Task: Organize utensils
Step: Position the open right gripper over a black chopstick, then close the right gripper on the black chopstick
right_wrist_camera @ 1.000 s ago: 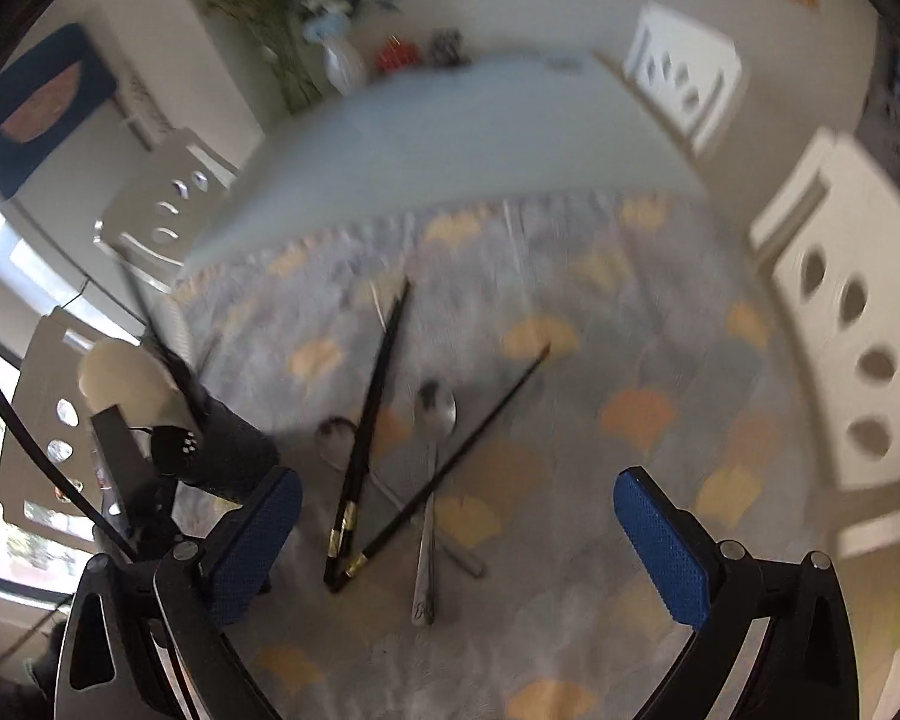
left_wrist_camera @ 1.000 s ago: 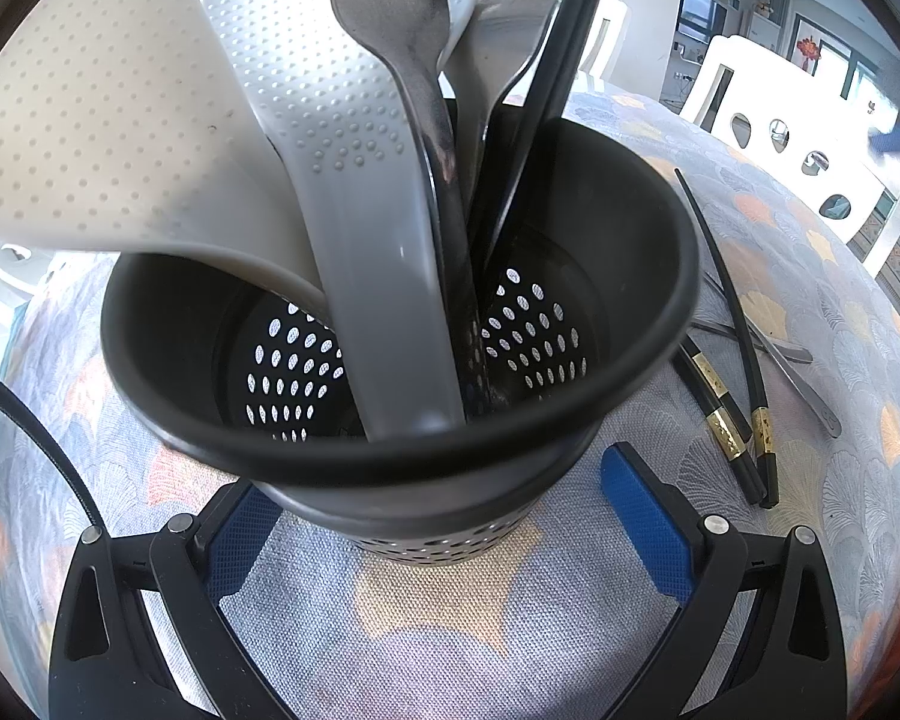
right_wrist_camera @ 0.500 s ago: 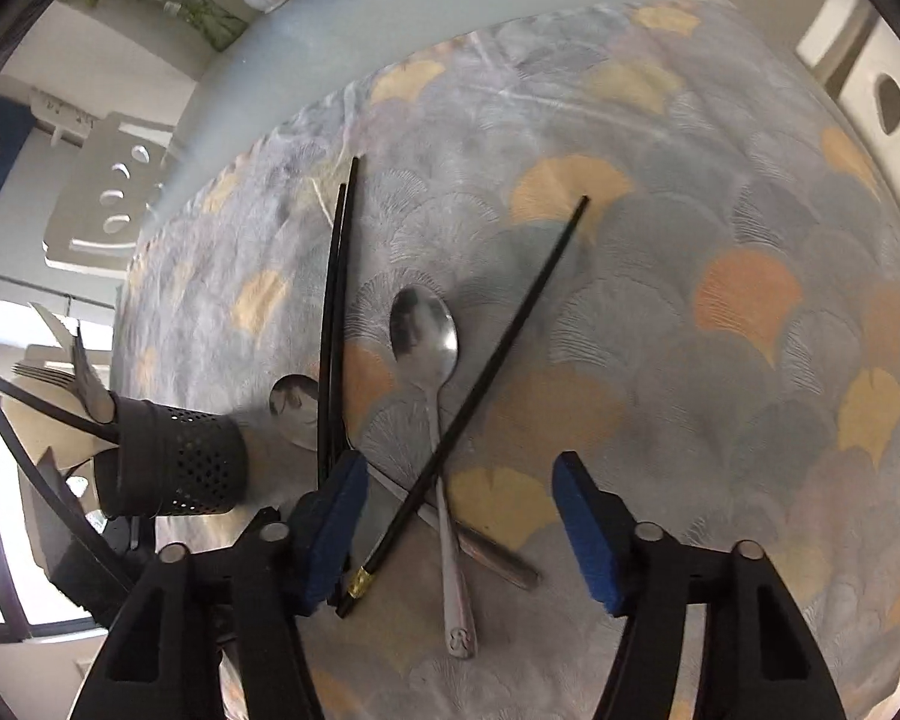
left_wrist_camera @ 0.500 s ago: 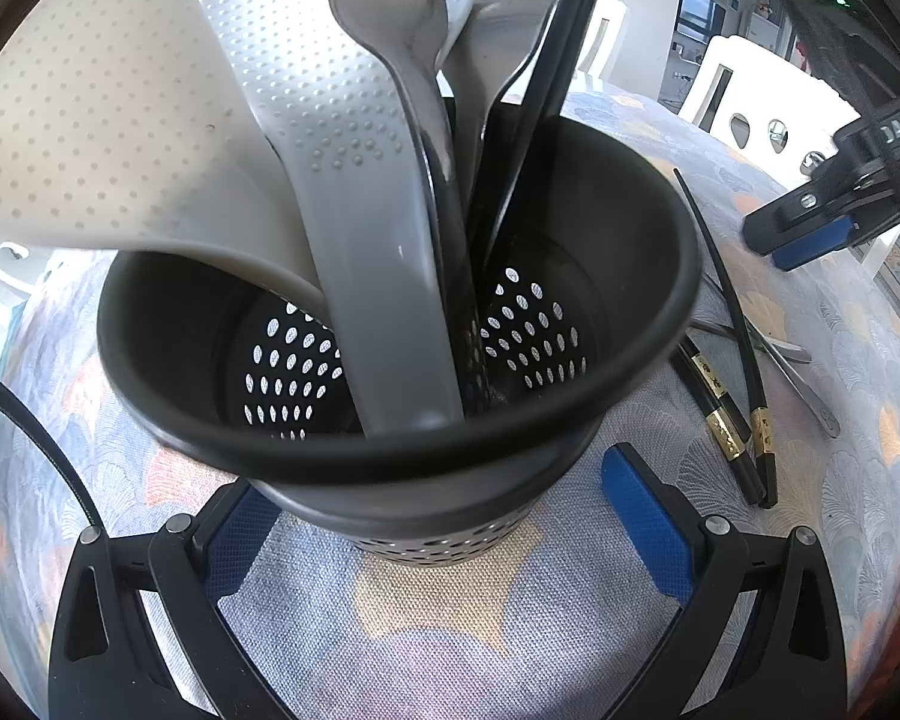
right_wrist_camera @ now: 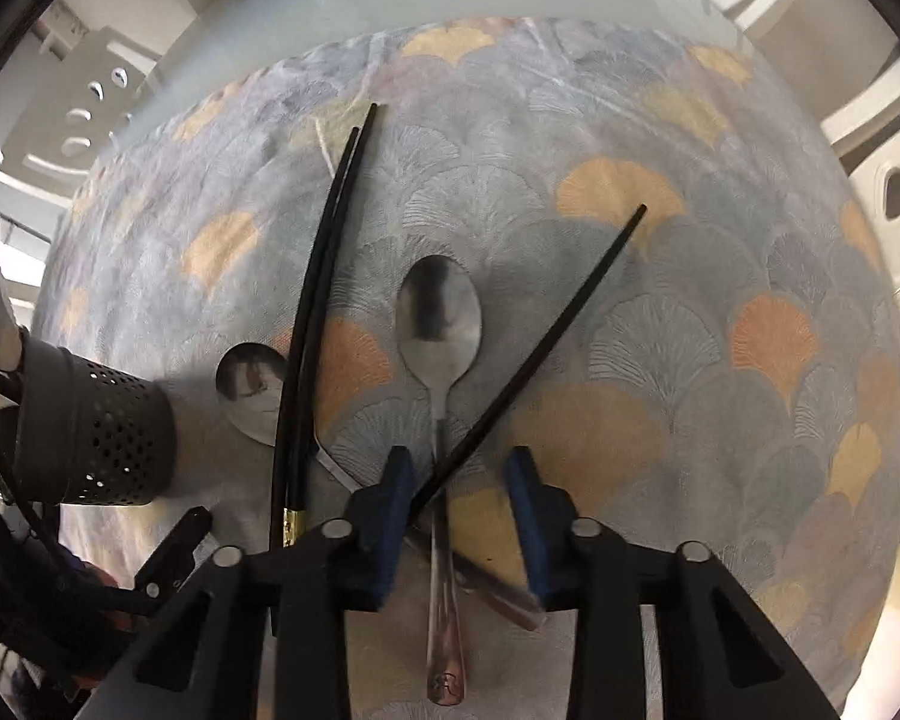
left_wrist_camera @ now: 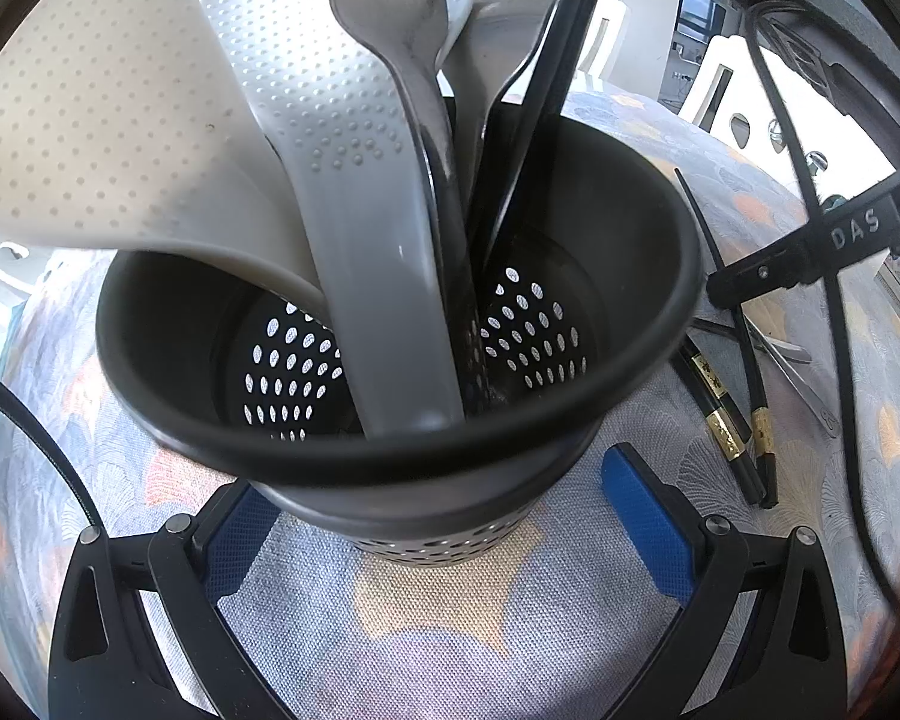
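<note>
In the left wrist view a black perforated utensil holder (left_wrist_camera: 390, 468) stands between the wide-apart blue pads of my left gripper (left_wrist_camera: 438, 516), and cloth shows beside the right pad. It holds white dotted paddles (left_wrist_camera: 102, 120), forks (left_wrist_camera: 402, 30) and a black chopstick (left_wrist_camera: 558, 60). My right gripper (right_wrist_camera: 462, 504) points down at the table with its jaws closing. A single black chopstick (right_wrist_camera: 540, 348) and the handle of a steel spoon (right_wrist_camera: 438, 324) lie between its pads, and only the left pad touches the chopstick. A chopstick pair (right_wrist_camera: 318, 300) lies over a second spoon (right_wrist_camera: 249, 384), beside the holder (right_wrist_camera: 96, 432).
A tablecloth (right_wrist_camera: 660, 420) with a fan-leaf pattern covers the round table. White chairs (right_wrist_camera: 894, 192) stand around it, one at the left (right_wrist_camera: 78, 120). A black cable (left_wrist_camera: 840, 360) hangs across the right of the left wrist view, near the right gripper's finger (left_wrist_camera: 810, 252).
My right gripper has come down close to the table and its jaws have narrowed around the single chopstick and the spoon handle. It has entered the left wrist view. The left gripper stays put.
</note>
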`<state>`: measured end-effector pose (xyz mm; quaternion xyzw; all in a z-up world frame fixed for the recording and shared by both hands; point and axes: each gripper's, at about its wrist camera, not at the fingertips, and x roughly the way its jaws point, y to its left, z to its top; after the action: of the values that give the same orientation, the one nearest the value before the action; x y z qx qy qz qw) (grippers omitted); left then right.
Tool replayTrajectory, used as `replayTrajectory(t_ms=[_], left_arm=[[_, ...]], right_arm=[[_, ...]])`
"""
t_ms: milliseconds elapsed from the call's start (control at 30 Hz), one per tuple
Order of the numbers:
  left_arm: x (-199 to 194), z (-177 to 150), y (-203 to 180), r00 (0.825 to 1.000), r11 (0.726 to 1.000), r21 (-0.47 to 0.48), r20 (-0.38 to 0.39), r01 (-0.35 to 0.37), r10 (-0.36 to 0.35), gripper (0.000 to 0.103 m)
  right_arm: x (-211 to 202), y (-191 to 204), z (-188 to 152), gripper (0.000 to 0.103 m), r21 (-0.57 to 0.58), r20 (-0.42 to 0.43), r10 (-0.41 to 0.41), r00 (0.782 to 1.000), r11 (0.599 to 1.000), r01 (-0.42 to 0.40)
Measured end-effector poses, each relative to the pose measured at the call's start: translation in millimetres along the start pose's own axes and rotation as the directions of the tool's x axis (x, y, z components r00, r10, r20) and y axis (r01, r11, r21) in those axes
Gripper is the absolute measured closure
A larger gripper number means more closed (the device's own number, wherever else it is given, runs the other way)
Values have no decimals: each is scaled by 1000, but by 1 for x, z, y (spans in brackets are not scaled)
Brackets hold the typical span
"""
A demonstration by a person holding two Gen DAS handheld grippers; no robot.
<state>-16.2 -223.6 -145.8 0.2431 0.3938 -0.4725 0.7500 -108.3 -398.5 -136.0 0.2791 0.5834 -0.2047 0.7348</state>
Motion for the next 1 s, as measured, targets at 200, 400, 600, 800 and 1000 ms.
replayTrajectory(t_ms=[200,400,600,800,1000], left_arm=[[0,0,0,1000,1000,0,0,-1,1,1],[0,0,1,1000,1000,0,0,0,0,1],[0,0,1,1000,1000,0,0,0,0,1],[0,0,1,1000,1000,0,0,0,0,1],[0,0,1,1000,1000,0,0,0,0,1]], right_arm=[[-2,-18,1,86,24,-3,59,998,998,-59],[-12,-28,-8,88,-29,10,37,999,999,-36],[-21,-47,-10,88,-39,3,2,1000,999,-2],[-19,-60,-6,88,21,-44,72,996,997,-71],[-6,-47,-1,64,56,-88,86,992,995,-82]])
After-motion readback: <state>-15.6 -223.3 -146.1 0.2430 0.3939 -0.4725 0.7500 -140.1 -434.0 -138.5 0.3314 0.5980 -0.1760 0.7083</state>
